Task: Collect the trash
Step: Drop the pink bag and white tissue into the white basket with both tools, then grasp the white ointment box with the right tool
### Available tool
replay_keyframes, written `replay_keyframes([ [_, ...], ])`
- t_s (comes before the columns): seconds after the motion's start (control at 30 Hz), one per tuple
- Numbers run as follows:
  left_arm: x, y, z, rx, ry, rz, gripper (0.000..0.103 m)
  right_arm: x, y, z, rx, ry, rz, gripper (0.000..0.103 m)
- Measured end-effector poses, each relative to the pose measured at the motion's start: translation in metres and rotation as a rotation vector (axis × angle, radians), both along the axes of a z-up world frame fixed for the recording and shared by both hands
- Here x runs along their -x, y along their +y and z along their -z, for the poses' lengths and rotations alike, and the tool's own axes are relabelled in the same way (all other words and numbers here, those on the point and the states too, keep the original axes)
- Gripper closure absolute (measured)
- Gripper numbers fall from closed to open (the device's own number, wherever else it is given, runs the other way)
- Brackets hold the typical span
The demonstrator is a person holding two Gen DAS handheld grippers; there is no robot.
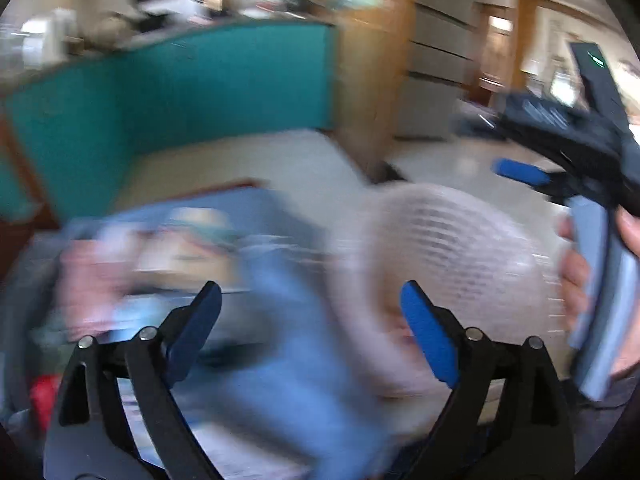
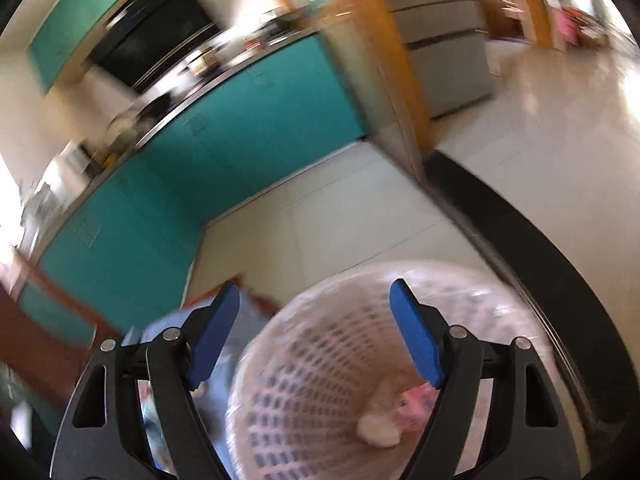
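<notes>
A white perforated plastic waste basket (image 2: 320, 368) sits below my right gripper (image 2: 314, 336), which is open and empty above its mouth. Crumpled white and pink trash (image 2: 394, 412) lies at the basket's bottom. In the left wrist view the same basket (image 1: 452, 264) is blurred, ahead and right of my left gripper (image 1: 310, 326), which is open and empty. The right gripper (image 1: 560, 168) shows there at the right edge, held in a hand. Blurred blue and pink items (image 1: 152, 264) lie on the left below the left gripper.
Teal cabinets (image 2: 224, 136) with a cluttered counter run along the back. A wooden post (image 2: 384, 60) and grey drawers (image 2: 448, 52) stand behind. A dark curved edge (image 2: 532, 248) runs right of the basket. Pale tiled floor (image 2: 320, 216) lies beyond.
</notes>
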State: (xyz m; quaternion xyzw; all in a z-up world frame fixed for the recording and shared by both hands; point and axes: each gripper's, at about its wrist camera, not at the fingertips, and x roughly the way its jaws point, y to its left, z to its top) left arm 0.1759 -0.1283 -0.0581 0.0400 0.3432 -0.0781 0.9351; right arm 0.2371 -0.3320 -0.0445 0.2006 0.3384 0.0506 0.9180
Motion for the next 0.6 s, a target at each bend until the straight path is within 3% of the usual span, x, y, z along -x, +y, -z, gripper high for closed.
replay_keyframes([
  [0.13,0.018,0.081,0.001,-0.168,-0.005,-0.266,0.010,0.004,0.111,0.021,0.091,0.072,-0.448,0.027],
  [0.2,0.025,0.118,0.003,-0.187,0.029,-0.344,0.010,0.019,0.164,0.039,0.139,0.119,-0.624,0.027],
  [0.3,0.035,0.168,0.012,-0.147,0.110,-0.461,0.010,0.051,0.231,0.064,0.272,0.156,-0.829,0.027],
  [0.4,0.040,0.203,0.020,-0.074,0.172,-0.505,0.010,0.069,0.255,0.087,0.353,0.189,-0.891,0.027],
  [0.53,0.054,0.220,0.032,-0.029,0.213,-0.531,0.010,0.061,0.253,0.105,0.358,0.234,-0.887,0.027],
  [0.57,0.055,0.220,0.035,-0.038,0.221,-0.531,0.010,0.059,0.252,0.108,0.356,0.240,-0.881,0.029],
  [0.6,0.056,0.218,0.037,-0.047,0.230,-0.529,0.010,0.058,0.251,0.110,0.349,0.246,-0.877,0.038],
])
